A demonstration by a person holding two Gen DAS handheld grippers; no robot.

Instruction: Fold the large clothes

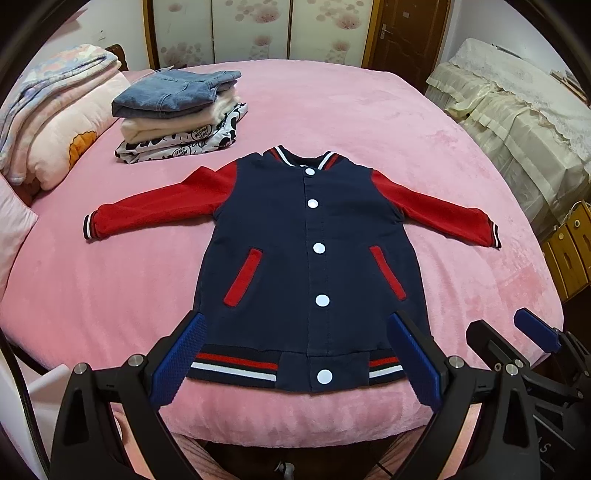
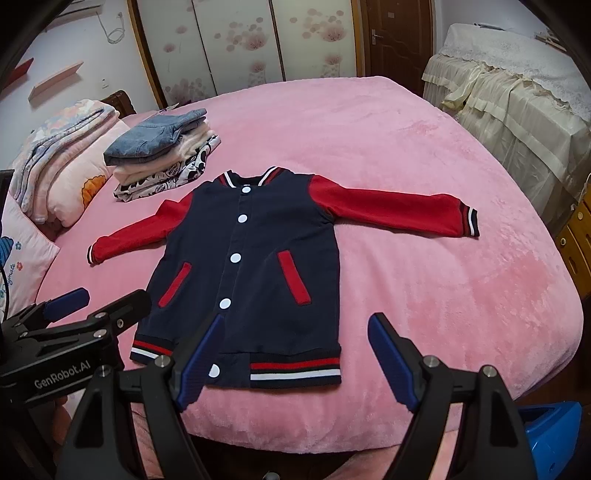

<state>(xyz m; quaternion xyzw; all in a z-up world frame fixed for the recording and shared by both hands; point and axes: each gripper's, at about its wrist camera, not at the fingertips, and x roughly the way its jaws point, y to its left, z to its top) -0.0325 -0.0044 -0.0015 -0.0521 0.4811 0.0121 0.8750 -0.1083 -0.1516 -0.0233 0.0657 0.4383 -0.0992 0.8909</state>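
Note:
A navy baseball jacket point(image 1: 295, 229) with red sleeves and white snap buttons lies flat, face up, on the pink bed point(image 1: 110, 288), sleeves spread out; it also shows in the right wrist view point(image 2: 258, 240). My left gripper point(image 1: 295, 354) is open and empty, hovering over the jacket's striped hem. My right gripper point(image 2: 295, 358) is open and empty, over the hem's right half. The right gripper also shows at the lower right of the left wrist view point(image 1: 513, 332). The left gripper shows at the lower left of the right wrist view point(image 2: 92, 302).
A stack of folded clothes point(image 1: 181, 110) topped with denim sits at the bed's far left. Folded quilts and pillows point(image 1: 55, 118) lie at the left edge. A lace-covered piece of furniture point(image 1: 517, 110) stands at right. Wardrobe doors point(image 1: 258, 29) stand behind the bed.

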